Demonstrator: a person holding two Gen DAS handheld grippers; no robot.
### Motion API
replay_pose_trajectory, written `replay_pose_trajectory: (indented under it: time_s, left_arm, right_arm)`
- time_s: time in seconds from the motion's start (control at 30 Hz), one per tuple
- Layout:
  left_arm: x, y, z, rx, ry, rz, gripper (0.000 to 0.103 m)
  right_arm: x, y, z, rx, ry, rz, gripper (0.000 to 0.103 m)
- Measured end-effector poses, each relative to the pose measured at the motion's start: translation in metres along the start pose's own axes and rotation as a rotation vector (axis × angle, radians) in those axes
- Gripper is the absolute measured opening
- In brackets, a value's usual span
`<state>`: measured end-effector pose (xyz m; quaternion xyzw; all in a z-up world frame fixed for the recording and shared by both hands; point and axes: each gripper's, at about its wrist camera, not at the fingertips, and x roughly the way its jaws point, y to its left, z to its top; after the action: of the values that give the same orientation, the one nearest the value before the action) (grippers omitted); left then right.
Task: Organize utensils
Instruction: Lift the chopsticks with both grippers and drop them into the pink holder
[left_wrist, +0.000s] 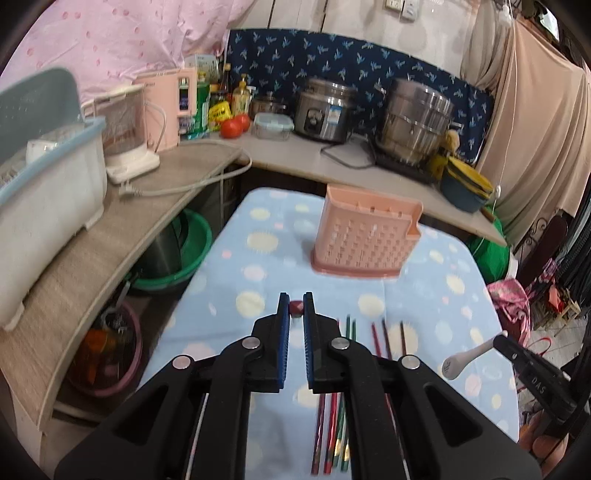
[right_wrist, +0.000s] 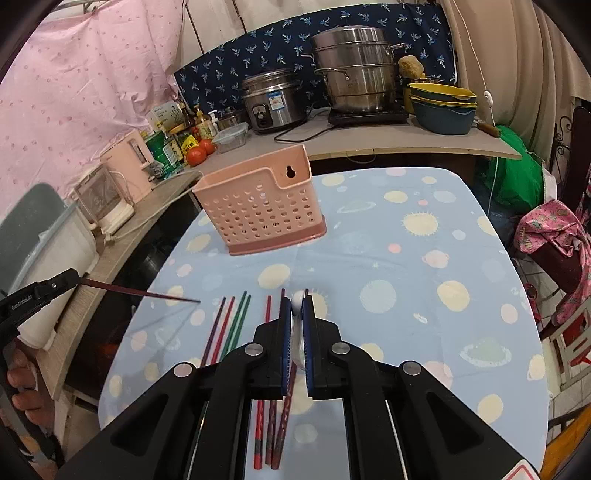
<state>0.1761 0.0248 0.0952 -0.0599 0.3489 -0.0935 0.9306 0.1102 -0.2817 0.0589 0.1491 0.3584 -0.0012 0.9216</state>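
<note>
You're mid pick-and-carry: each gripper has an utensil and neither is in the holder yet. Your left gripper (left_wrist: 296, 308) is clamped on a thin dark-red chopstick (right_wrist: 140, 293); in the left wrist view only its red end shows between the jaws at frame centre, while the right wrist view shows its full length sticking out from the left gripper at mid left, held above the cloth. Your right gripper (right_wrist: 296, 308) is closed on a white ceramic spoon (right_wrist: 296, 321), handle pinched between the blue pads; the left wrist view catches the spoon at lower right, poking out of the right gripper.

The pink perforated plastic utensil holder (right_wrist: 258, 206) stands upright on the light-blue planet-print tablecloth (right_wrist: 406, 277), upper centre in both views, empty as far as I can tell. The loose coloured chopsticks (right_wrist: 229, 325), red, green and purple, lie on the cloth in the lower centre, below and beside your right gripper.

Both grippers point downward at a slant toward the table, seemingly clear of the cloth, side by side, left one toward the frame's left edge in the right wrist view.

Next move, as I judge it: bring one gripper over the holder's open top, tip the utensil near vertical, line it with the slot, then let go. The chopstick is long and thin, so it may pivot in the pads; keep the two grippers from crossing
</note>
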Motion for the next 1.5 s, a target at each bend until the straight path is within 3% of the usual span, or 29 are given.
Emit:
replay_pose_trajectory:
  time_s: [0.2,0.5,0.73,1.13,1.5]
  left_arm:
    - [0.004,-0.011,0.058,0.02,-0.09,0.006,0.007]
    - [-0.011,-0.029,0.145,-0.01,-0.252,-0.048,0.007]
    - [-0.004,-0.047,0.199,-0.031,-0.354,-0.09,0.007]
    - [0.096,-0.051,0.184,-0.034,-0.225,-0.063,0.007]
    - [0.133,-0.052,0.159,-0.017,-0.141,-0.03,0.009]
  right_arm:
    - [0.015,0.001,0.047,0.043,-0.048,0.071,0.006]
    - [0.045,-0.002,0.129,0.123,-0.144,0.182,0.006]
    - [0.084,0.0,0.17,0.122,-0.171,0.174,0.006]
    - [0.164,-0.018,0.165,0.138,-0.065,0.126,0.007]
    - [0.172,-0.032,0.153,0.159,-0.06,0.096,0.013]
